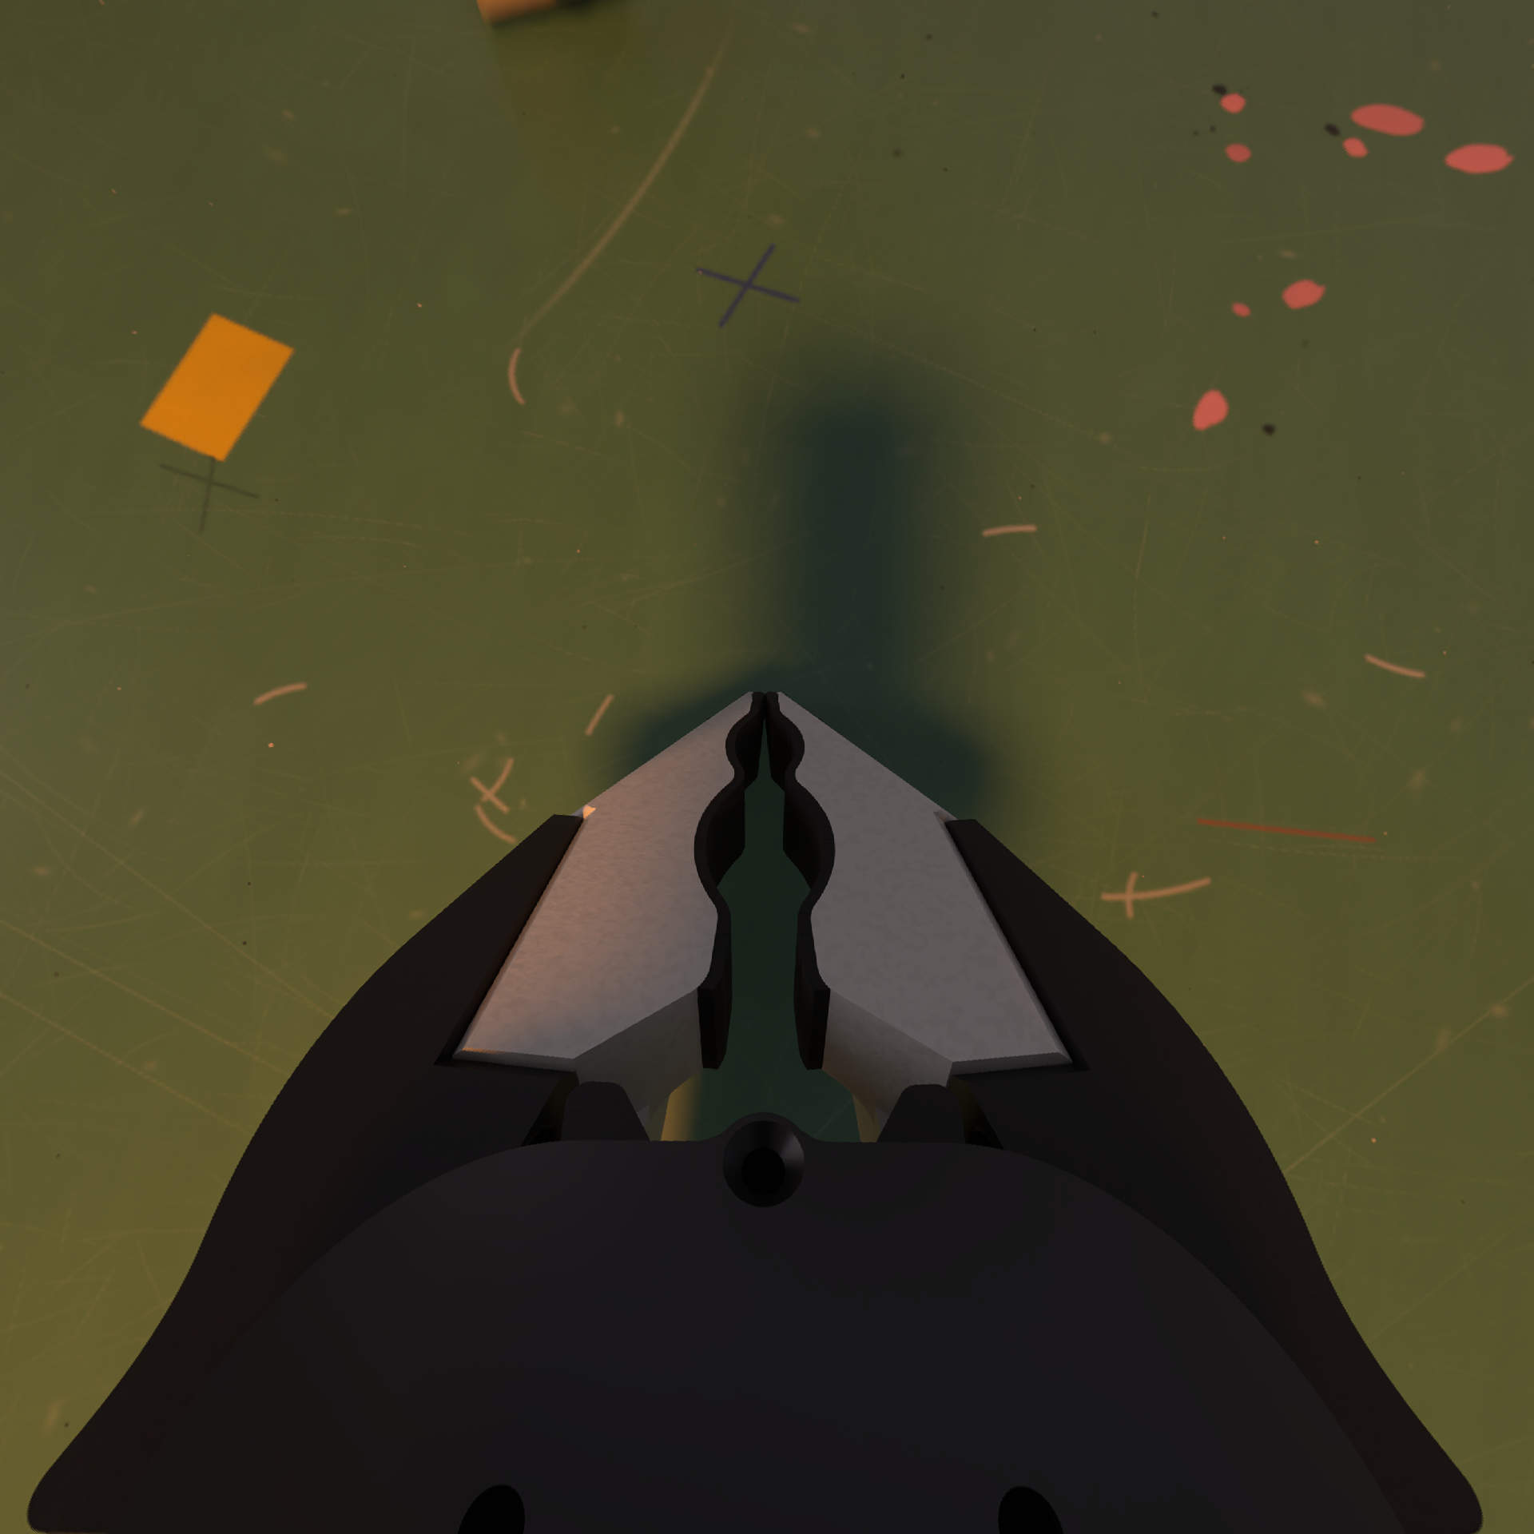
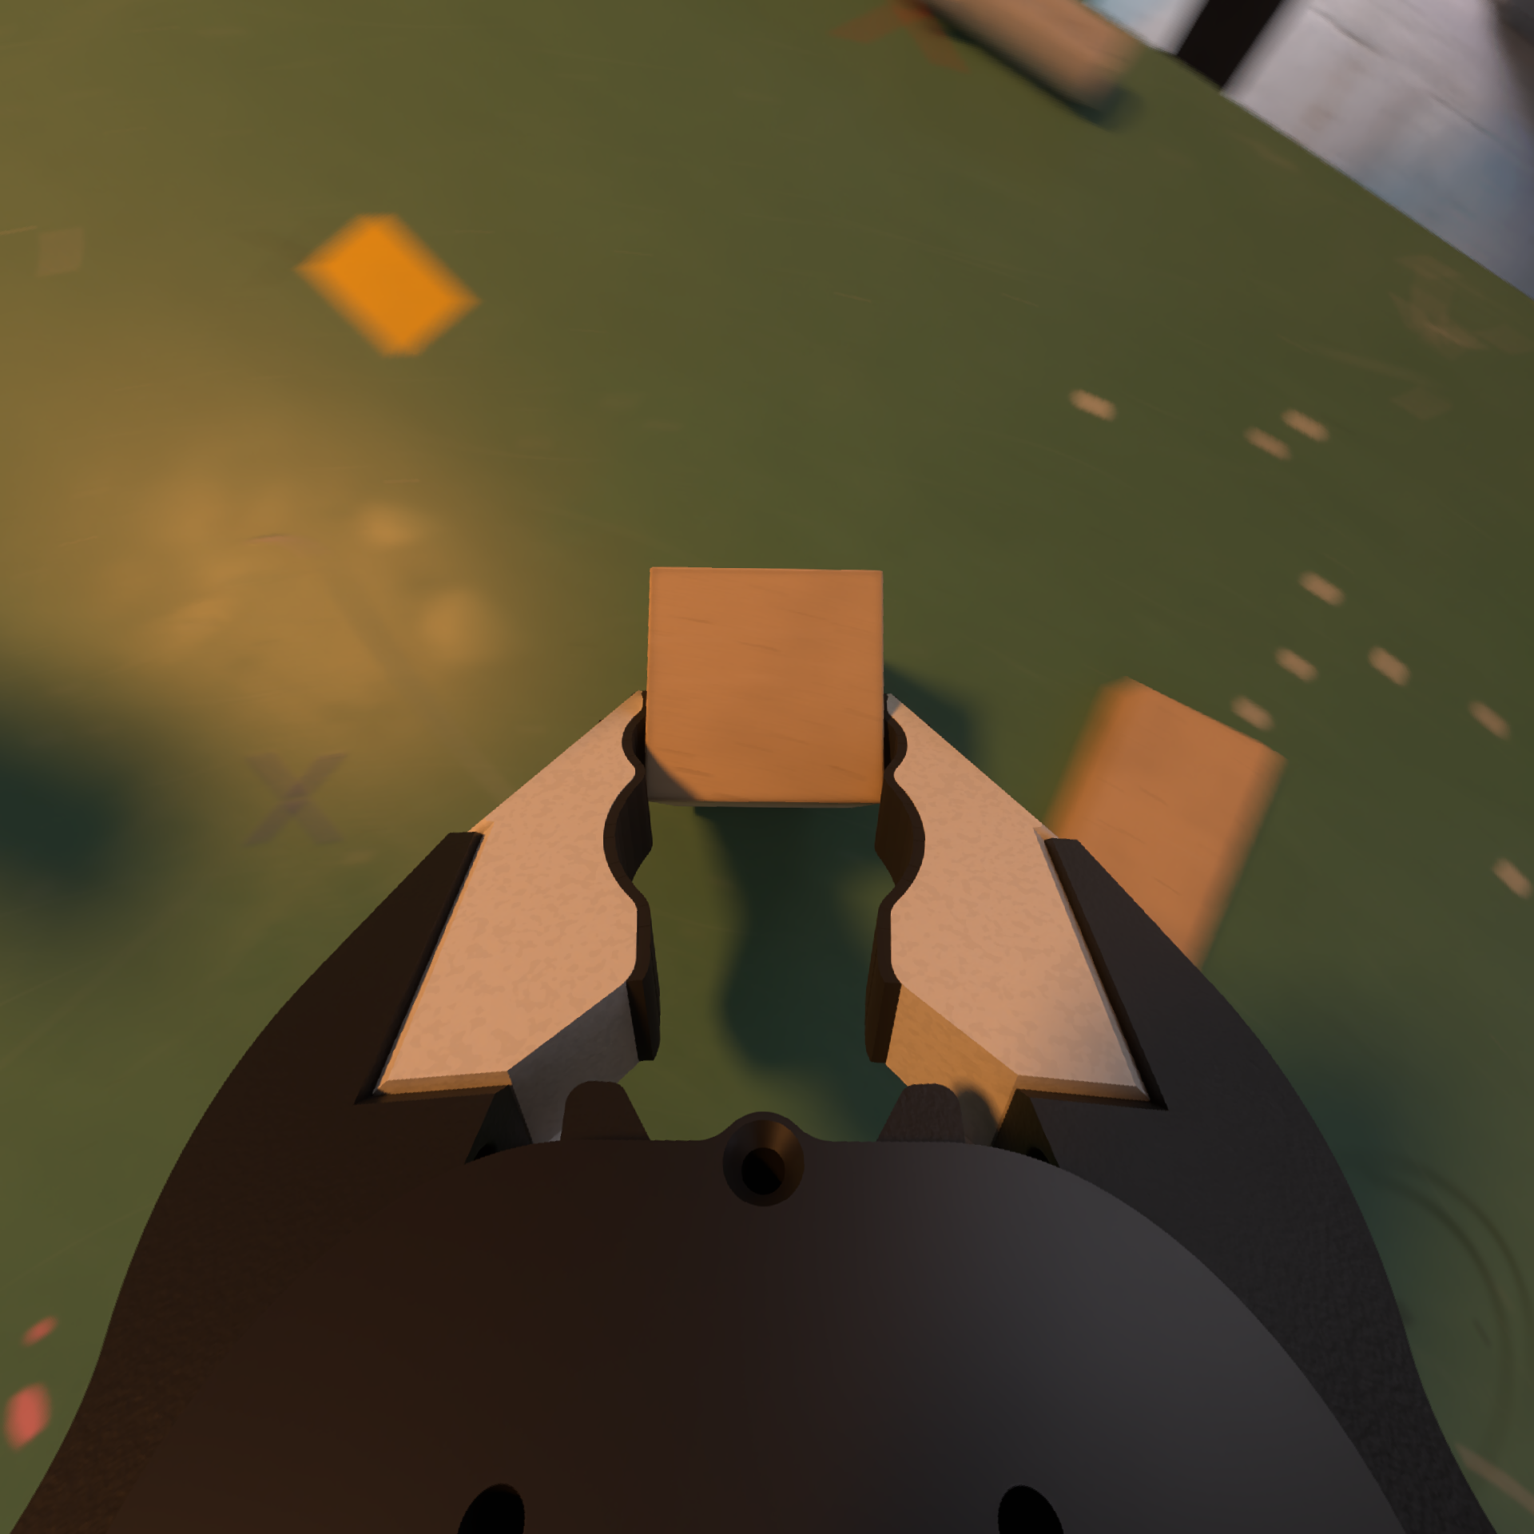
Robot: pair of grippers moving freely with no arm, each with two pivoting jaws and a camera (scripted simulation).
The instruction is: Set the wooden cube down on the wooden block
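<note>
My right gripper [image 2: 764,705] is shut on the wooden cube [image 2: 764,681] and holds it between its fingertips above the green table. The wooden block [image 2: 1162,805] lies flat on the table just right of the cube, below it and partly hidden by the right finger [image 2: 996,930]. My left gripper [image 1: 764,697] is shut and empty, its tips together above the green table [image 1: 1079,581]. A wooden piece [image 1: 515,8] shows only as an edge at the top of the left wrist view.
An orange rectangle [image 1: 217,386] marks the table at the left; it also shows in the right wrist view [image 2: 388,285]. Red paint spots [image 1: 1386,120] lie far right. Another wooden piece [image 2: 1038,41] lies blurred near the table's far edge [image 2: 1328,166].
</note>
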